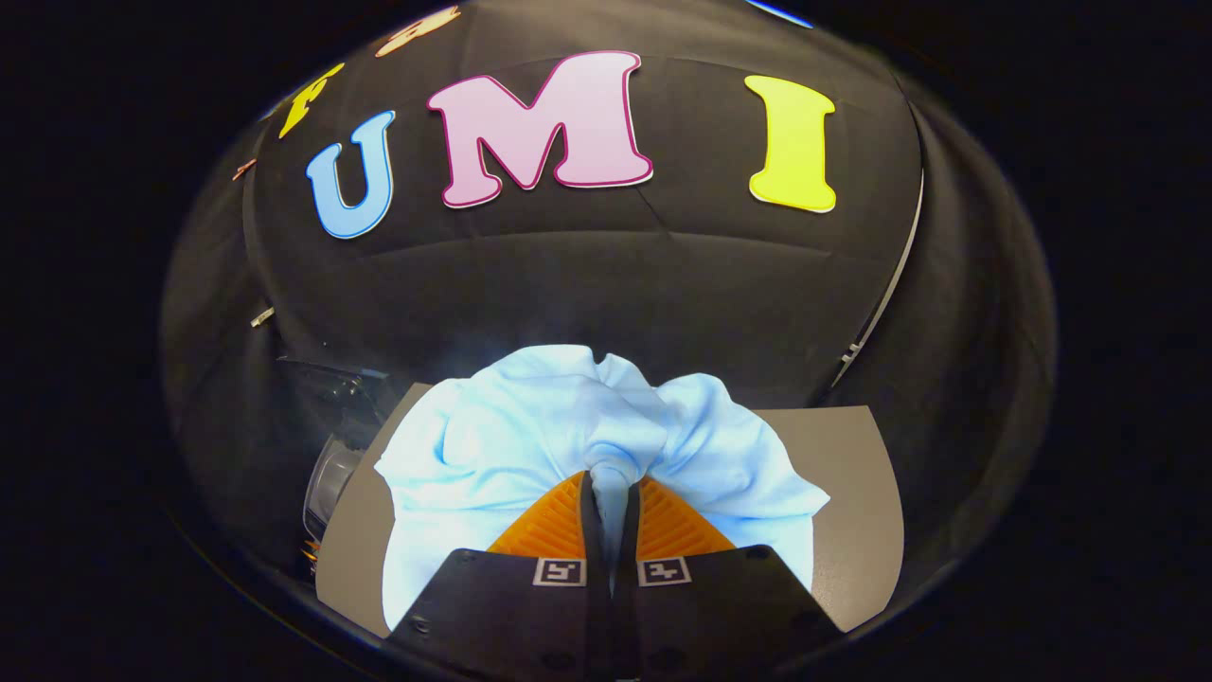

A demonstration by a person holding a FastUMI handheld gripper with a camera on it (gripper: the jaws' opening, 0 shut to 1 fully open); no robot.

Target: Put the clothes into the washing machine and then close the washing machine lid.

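Observation:
A pale blue garment [530, 436] lies bunched on a grey tabletop [843, 474]. My gripper [611, 483] is shut on a pinched fold of that cloth, which rises between both fingers and spreads out just ahead of them. The cloth hangs in folds to either side of the fingers. To the left of the table, a rounded grey and clear part [331, 464] of a machine shows low down, mostly hidden in shadow.
The black cloth wall [606, 284] of the booth stands close behind the table. A thin pale strip [890, 284] runs down the wall on the right. The grey tabletop shows bare to the right of the garment.

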